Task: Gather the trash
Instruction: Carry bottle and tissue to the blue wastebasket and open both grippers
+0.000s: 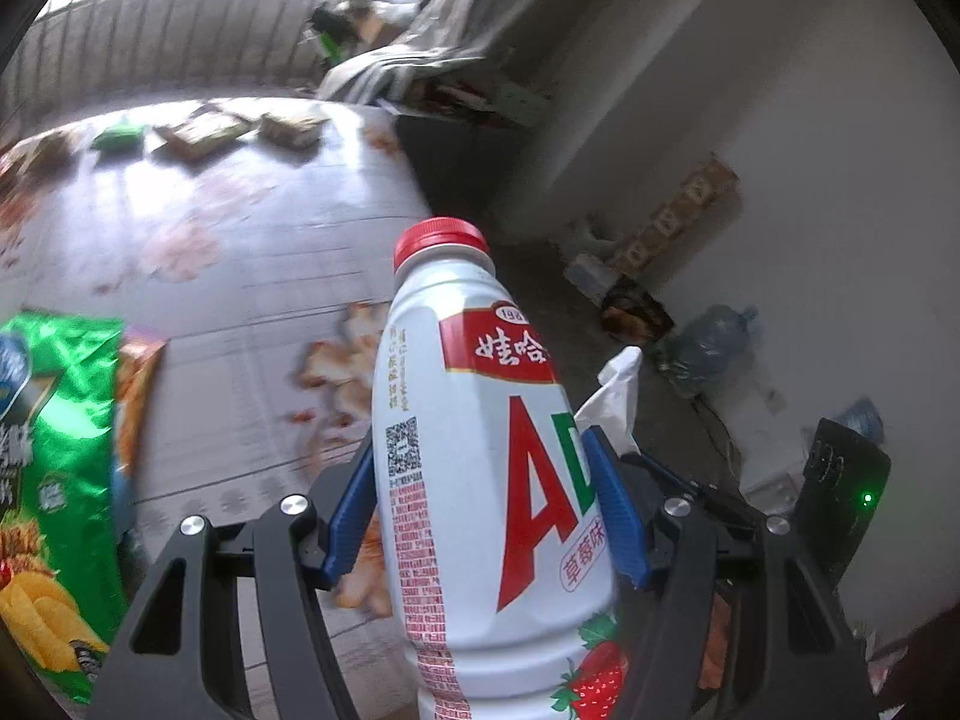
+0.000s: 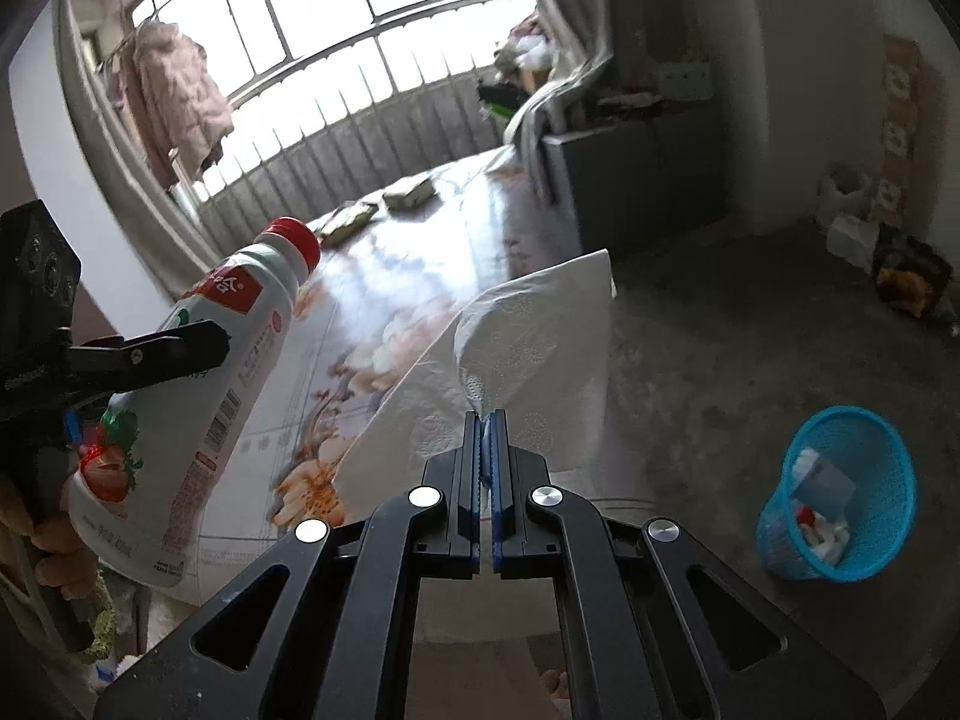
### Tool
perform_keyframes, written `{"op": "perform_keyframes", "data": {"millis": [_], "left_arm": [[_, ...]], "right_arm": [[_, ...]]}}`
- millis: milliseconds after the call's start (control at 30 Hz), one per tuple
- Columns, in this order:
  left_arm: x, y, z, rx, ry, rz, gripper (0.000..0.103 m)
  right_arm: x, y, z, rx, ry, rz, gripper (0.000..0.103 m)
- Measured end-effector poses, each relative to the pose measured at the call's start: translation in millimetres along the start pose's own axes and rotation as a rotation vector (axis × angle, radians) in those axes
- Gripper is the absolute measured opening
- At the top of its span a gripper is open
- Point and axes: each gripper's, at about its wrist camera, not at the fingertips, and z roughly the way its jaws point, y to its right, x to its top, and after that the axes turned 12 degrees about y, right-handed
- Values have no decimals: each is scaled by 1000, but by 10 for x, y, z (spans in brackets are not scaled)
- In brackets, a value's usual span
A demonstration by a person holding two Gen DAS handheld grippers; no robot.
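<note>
My left gripper is shut on a white drink bottle with a red cap and a strawberry label, and its blue pads press on both sides of the body. The bottle is lifted off the table. The right wrist view shows the same bottle tilted at the left, held by the left gripper. My right gripper is shut on a white paper napkin, which fans out above the fingertips. A tip of that napkin shows behind the bottle. A blue mesh waste basket stands on the floor at the right with trash inside.
The table carries a flowered cloth, a green snack bag at the left and flat packets at its far end. A grey cabinet, a large water jug and boxes stand along the wall. The concrete floor lies right of the table.
</note>
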Motion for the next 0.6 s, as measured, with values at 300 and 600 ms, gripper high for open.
{"op": "perform_keyframes", "data": {"millis": [300, 600], "left_arm": [[21, 707, 447, -128, -86, 94, 64], [-217, 1672, 1398, -268, -273, 189, 64]], "right_arm": [[-29, 670, -445, -114, 89, 148, 1], [-378, 1735, -711, -318, 95, 366, 1]]}}
